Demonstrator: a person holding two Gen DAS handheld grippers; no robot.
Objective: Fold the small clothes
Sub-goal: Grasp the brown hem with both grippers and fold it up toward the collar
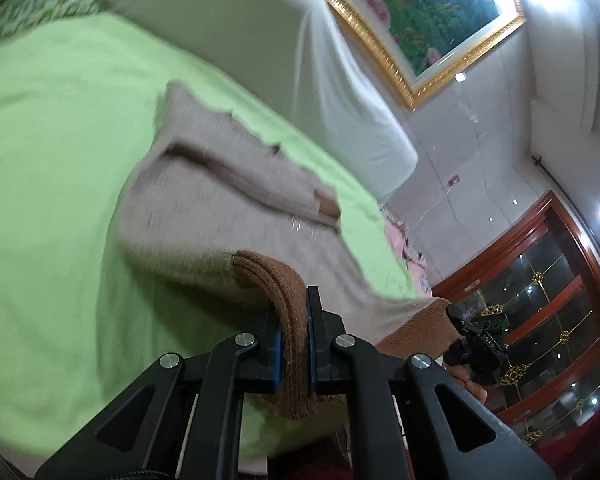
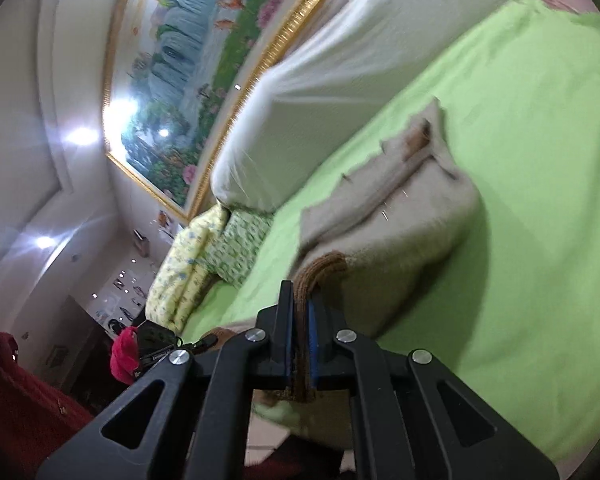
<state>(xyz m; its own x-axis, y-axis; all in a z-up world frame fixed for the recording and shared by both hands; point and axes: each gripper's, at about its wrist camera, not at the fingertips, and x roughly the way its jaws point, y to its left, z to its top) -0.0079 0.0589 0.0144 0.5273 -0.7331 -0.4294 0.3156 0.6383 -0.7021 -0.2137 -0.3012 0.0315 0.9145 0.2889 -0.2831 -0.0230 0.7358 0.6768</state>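
A small beige knit sweater with a brown ribbed hem lies partly folded on a green bed sheet. My left gripper is shut on the brown hem and lifts that edge off the bed. The right gripper shows at the right of the left wrist view, holding the hem's other end. In the right wrist view my right gripper is shut on the brown hem, with the sweater body stretching away over the sheet. The sleeves lie folded over the body.
A white headboard cushion runs along the bed's far side under a gold-framed painting. Patterned pillows lie at the bed's end. A wooden glass cabinet stands beyond the bed.
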